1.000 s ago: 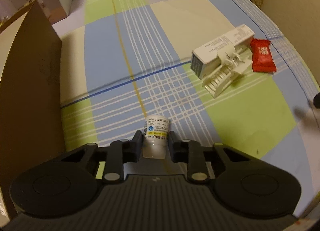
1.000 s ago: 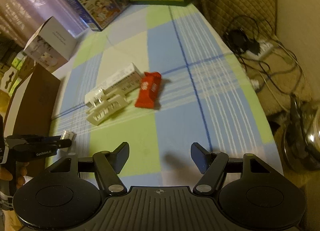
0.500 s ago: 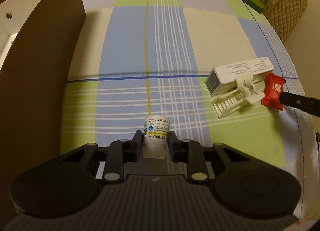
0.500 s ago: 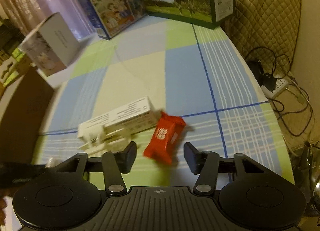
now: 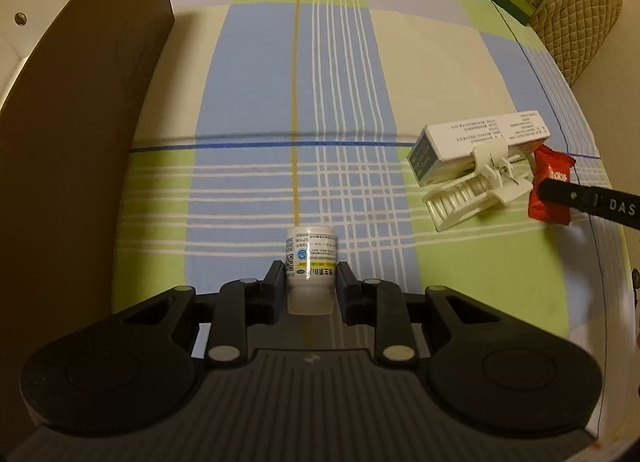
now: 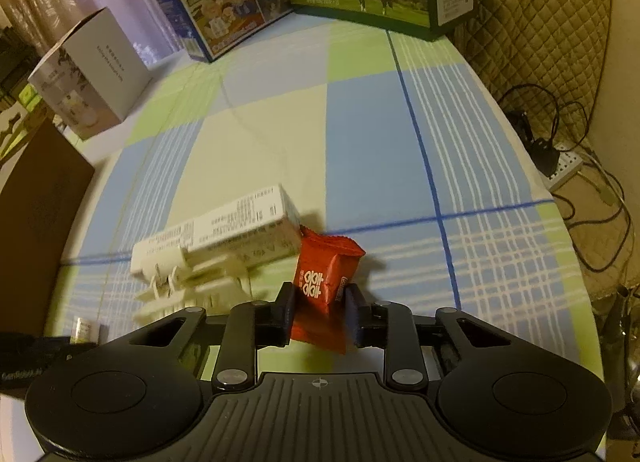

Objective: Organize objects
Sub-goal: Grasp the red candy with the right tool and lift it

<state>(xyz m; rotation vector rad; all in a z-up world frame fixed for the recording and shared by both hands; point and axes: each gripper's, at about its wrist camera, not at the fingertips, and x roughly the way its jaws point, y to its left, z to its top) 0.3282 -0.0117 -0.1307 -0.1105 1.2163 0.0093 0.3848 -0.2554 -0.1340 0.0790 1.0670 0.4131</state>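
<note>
Left gripper (image 5: 310, 282): fingers closed against a small white pill bottle (image 5: 310, 268), held upright over the near part of the plaid cloth (image 5: 256, 102). A brown box wall (image 5: 80, 134) stood close at left; wide open cloth lay ahead to the far edge.

Right gripper (image 6: 318, 312): fingers closed on a red snack packet (image 6: 322, 290), just right of a white carton (image 6: 224, 232) and a white plastic clip (image 6: 188, 290). Open cloth extended right to the table edge, cables (image 6: 560, 142) beyond.
</note>
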